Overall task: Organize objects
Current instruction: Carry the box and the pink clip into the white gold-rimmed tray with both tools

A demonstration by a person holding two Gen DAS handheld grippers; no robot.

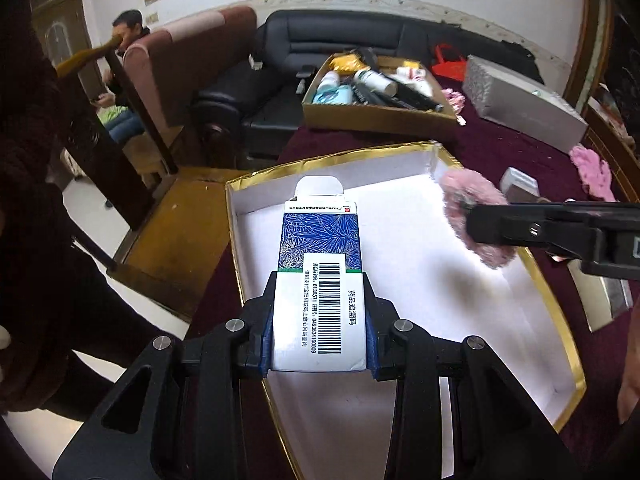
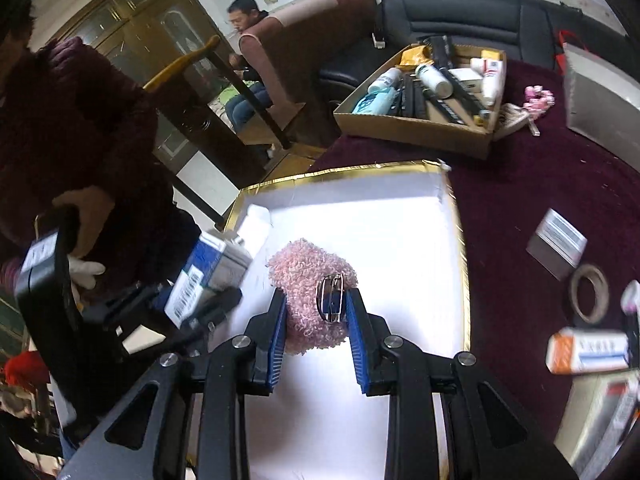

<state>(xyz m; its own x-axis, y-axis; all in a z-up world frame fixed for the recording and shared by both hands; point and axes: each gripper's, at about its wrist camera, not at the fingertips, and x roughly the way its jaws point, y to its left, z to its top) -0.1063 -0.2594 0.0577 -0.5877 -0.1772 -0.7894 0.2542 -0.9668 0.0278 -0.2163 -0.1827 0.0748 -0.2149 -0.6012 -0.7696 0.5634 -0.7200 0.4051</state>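
My left gripper (image 1: pixel 320 284) is shut on a blue and white medicine box (image 1: pixel 320 264) with a barcode, its top flap open. It hangs over the white, gold-rimmed tray (image 1: pixel 532 276). In the right wrist view the same medicine box (image 2: pixel 208 272) shows at the left, in the left gripper (image 2: pixel 200 300), over the tray's left edge. My right gripper (image 2: pixel 316 300) is shut on a fluffy pink hair clip (image 2: pixel 304 276) with a metal clasp, above the gold-rimmed tray (image 2: pixel 460 240). From the left wrist view the right gripper (image 1: pixel 472 224) comes in from the right with the pink hair clip (image 1: pixel 460 196).
A cardboard box (image 1: pixel 376 114) of bottles and tubes stands at the back on the dark red cloth, beside a silver box (image 1: pixel 524 108). Right of the tray lie a small grey box (image 2: pixel 556 244), a tape roll (image 2: pixel 590 294) and an orange-white carton (image 2: pixel 588 350). A seated person (image 2: pixel 244 16) and a sofa are behind.
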